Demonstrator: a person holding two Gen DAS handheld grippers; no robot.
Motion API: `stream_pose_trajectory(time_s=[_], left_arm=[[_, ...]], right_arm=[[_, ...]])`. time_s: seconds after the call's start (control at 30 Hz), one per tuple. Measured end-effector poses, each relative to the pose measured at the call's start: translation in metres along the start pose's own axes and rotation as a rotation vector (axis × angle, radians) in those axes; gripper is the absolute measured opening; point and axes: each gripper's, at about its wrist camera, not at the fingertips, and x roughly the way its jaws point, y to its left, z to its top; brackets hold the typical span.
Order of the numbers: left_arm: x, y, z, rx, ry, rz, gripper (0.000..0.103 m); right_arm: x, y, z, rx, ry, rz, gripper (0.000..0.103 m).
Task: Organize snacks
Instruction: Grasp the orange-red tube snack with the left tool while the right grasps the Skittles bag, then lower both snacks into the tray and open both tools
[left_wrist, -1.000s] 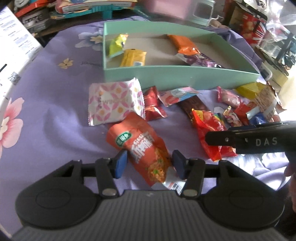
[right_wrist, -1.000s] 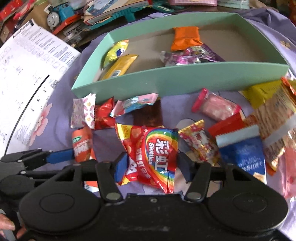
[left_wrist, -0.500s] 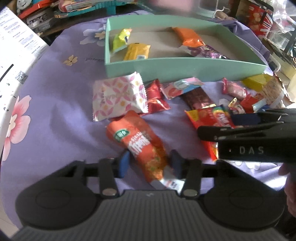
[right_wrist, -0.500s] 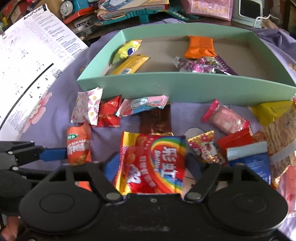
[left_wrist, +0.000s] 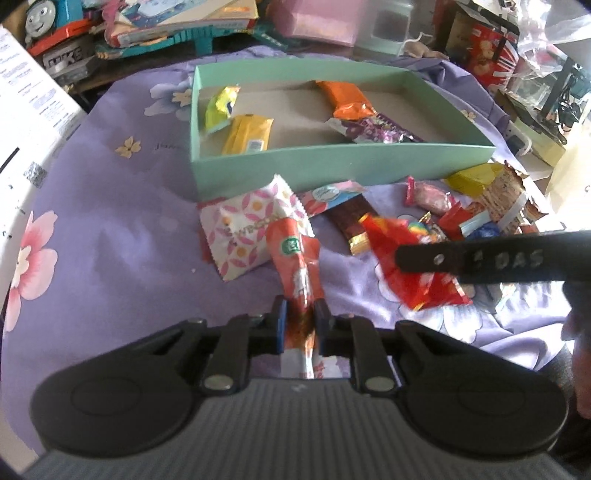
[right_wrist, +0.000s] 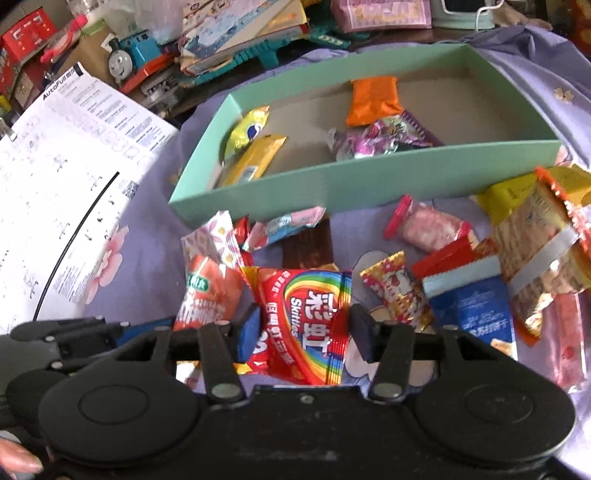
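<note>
My left gripper is shut on the near end of an orange snack packet, which rises tilted off the purple cloth. My right gripper has a red Skittles bag between its jaws; they are closing and the pads press its crumpled sides. The same Skittles bag shows under the right gripper's finger in the left wrist view. A mint-green box stands behind, also seen as the green box. It holds a yellow packet, an orange one and a purple one.
Loose snacks lie on the cloth in front of the box: a pink-patterned packet, a pink candy, a blue packet, a cracker pack. A white printed sheet lies left. A toy train and clutter crowd the back.
The left jaws closed on the orange packet and raised it. The right jaws narrowed onto the Skittles bag. Both grippers rose a little.
</note>
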Motion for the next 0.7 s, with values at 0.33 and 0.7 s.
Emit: stream_pose_trajectory(time_s=[0.33, 0.7], left_arm=[[0.029, -0.015, -0.006, 0.077, 0.075, 0.003, 0.028], [-0.021, -0.013, 0.022, 0.034, -0.070, -0.042, 0.012]], right_arm=[[-0.001, -0.008, -0.006, 0.027, 0.004, -0.034, 0.050], [-0.028, -0.007, 0.016, 0.046, -0.071, 0.002, 0.050]])
